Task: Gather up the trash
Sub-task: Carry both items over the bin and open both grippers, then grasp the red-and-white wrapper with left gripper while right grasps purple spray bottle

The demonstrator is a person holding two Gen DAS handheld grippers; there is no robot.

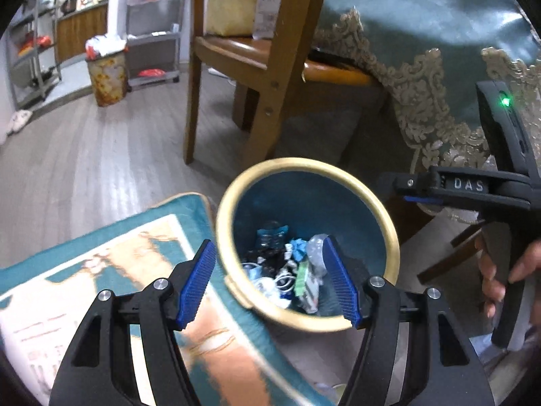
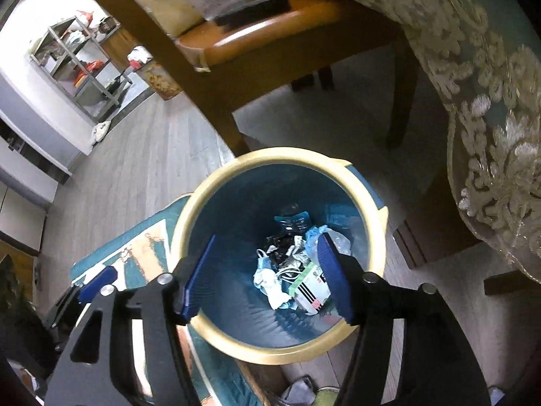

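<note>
A round bin with a yellow rim (image 1: 382,209) and dark teal inside stands on the floor below both grippers; it also shows in the right wrist view (image 2: 189,216). Trash (image 1: 287,270) lies at its bottom: wrappers, white cables, a green and white carton (image 2: 309,287), clear plastic. My left gripper (image 1: 270,284) is open and empty above the bin's near rim. My right gripper (image 2: 265,275) is open and empty above the bin's mouth. The right gripper's body (image 1: 473,189) shows at the right of the left wrist view, held by a hand.
A teal patterned cushion (image 1: 101,277) lies left of the bin. A wooden chair (image 1: 267,67) stands behind it. A table with a teal lace-edged cloth (image 1: 439,50) hangs at the right. A second full bin (image 1: 108,74) and metal shelves stand far left. Grey wood floor.
</note>
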